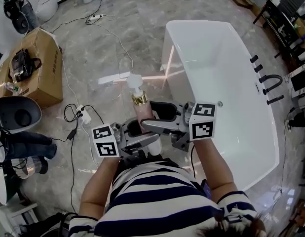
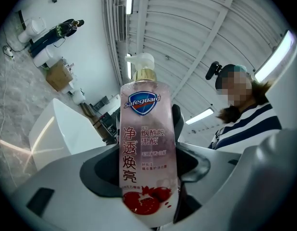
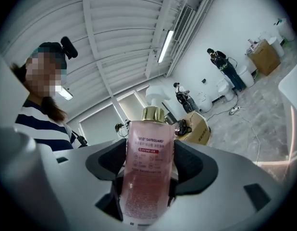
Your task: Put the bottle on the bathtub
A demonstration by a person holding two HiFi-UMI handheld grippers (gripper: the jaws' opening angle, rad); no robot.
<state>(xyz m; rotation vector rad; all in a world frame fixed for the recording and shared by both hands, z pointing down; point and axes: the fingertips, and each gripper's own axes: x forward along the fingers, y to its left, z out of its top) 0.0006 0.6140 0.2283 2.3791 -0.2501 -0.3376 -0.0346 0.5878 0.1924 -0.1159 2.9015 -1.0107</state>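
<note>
Bottle (image 1: 142, 110) in the air, upright, left gripper (image 2: 147, 177) and right gripper (image 3: 147, 173) both clamped on its body, just beside the bathtub (image 1: 197, 22). We're mid-carry, we reckon; next we need a flat spot on the rim, then a gentle set-down.

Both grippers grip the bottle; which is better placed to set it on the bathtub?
Right, probably. The right gripper and left gripper are both shut on the bottle, but in the head view the right one is on the bathtub side.
</note>
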